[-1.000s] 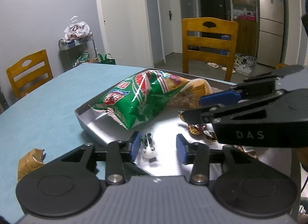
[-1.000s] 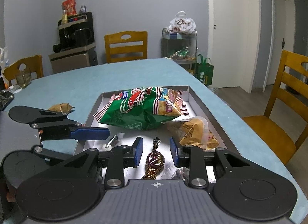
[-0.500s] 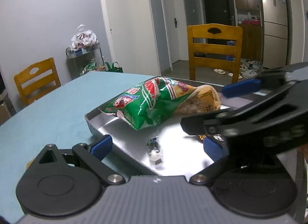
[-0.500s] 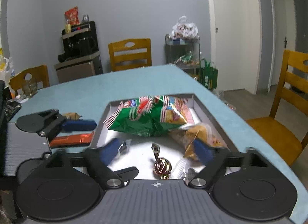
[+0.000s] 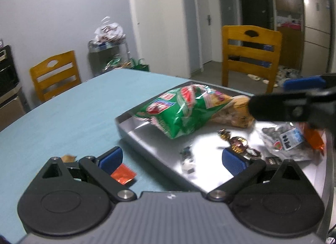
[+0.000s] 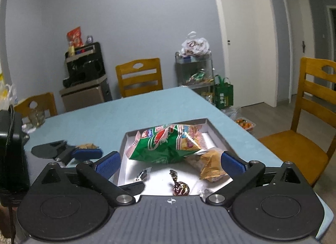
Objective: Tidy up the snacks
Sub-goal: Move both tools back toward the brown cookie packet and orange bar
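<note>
A grey tray [image 5: 134, 137] [image 6: 218, 133] on the blue table holds a green snack bag [image 5: 180, 109] [image 6: 168, 145], a tan packet [image 6: 212, 164] [image 5: 233, 116], a brown wrapped candy [image 6: 181, 188] [image 5: 238, 144], a small clear-wrapped sweet [image 6: 143, 173] [image 5: 187, 158] and a clear bag with a blue label [image 5: 287, 141]. My left gripper [image 5: 172, 161] is wide open and empty above the tray's near edge. My right gripper [image 6: 171, 162] is wide open and empty over the tray's near end; it shows at the right of the left wrist view [image 5: 294, 105]. An orange-red wrapper [image 5: 124, 173] lies on the table by the left fingertip.
A tan wrapper [image 6: 87, 145] lies on the table left of the tray. A black bag [image 6: 12, 149] stands at the far left. Wooden chairs [image 6: 139, 77] [image 5: 251, 55] ring the table. A glass cart [image 6: 194, 69] with snacks stands by the wall.
Both grippers opened from nearly shut to wide open and pulled back and up from the tray. The small sweet and the brown candy now lie free on the tray.
</note>
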The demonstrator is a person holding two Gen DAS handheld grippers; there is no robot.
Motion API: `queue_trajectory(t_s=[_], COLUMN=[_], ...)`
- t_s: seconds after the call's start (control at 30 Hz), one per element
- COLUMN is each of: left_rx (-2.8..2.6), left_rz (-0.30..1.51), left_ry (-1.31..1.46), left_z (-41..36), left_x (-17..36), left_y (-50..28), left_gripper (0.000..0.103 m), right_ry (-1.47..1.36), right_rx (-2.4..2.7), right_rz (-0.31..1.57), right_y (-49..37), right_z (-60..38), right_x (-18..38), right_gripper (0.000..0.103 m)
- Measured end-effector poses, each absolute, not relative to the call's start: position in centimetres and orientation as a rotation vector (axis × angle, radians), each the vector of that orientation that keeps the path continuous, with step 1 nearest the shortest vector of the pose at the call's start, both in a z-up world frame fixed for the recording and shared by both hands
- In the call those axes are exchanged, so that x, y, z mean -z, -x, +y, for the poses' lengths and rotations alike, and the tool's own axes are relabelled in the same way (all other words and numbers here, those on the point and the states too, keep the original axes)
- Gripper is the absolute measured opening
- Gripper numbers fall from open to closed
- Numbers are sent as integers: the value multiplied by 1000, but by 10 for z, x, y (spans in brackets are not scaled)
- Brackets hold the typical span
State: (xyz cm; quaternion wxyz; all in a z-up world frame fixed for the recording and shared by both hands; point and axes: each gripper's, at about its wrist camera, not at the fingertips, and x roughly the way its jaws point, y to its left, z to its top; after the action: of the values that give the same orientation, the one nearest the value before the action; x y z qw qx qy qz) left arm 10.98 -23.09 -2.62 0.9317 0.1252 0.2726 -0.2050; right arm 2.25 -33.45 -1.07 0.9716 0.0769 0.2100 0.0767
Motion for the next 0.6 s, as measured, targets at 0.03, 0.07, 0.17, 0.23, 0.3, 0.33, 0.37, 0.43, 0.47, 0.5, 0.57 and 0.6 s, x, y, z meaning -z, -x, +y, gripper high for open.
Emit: queue_trajectory(t_s=[0.03,0.07,0.17,0.23,0.3,0.33,0.37,0.43,0.47,0.5,0.57,0.6], left_rx=[413,407,383,372,363,356,349,329,318,303,263,244], left_rz=[565,568,562,556,547,538,532,530,531,532,534,534], left_ry=[-262,-267,-284,-288,-299,-309,-317,-330,-333,-332,-324,-316], left_z=[-229,-226,-216,-207,-199,-194,-188,-172,-165,-158,-140,-132], left_x=[25,23,17,11,8,6,6,3,2,2,0,-1], left_y=[-108,-106,-99,-93,-86,-83,-80,-75,-75,-75,-77,-78], left_gripper=[102,102,102,102,102,102,102,102,102,102,102,102], right_ry=[-154,-152,-141,-140,-136,-130,-125,-116,-110,-105,-95,-91], right_rx=[-151,-149,-143,-147,-157,-163,-170,-183,-191,-198,-209,-216], right_rz=[421,417,402,397,396,394,391,385,383,381,380,380], right_y=[-21,-20,-15,-13,-12,-11,-9,-7,-6,-5,-4,-4], right_z=[-335,-336,-336,-335,-332,-329,-327,-322,-319,-315,-309,-305], right_x=[10,9,6,4,2,1,0,-2,-3,-5,-7,-9], right_gripper=[103,103,103,103,103,103,103,103,103,103,103,103])
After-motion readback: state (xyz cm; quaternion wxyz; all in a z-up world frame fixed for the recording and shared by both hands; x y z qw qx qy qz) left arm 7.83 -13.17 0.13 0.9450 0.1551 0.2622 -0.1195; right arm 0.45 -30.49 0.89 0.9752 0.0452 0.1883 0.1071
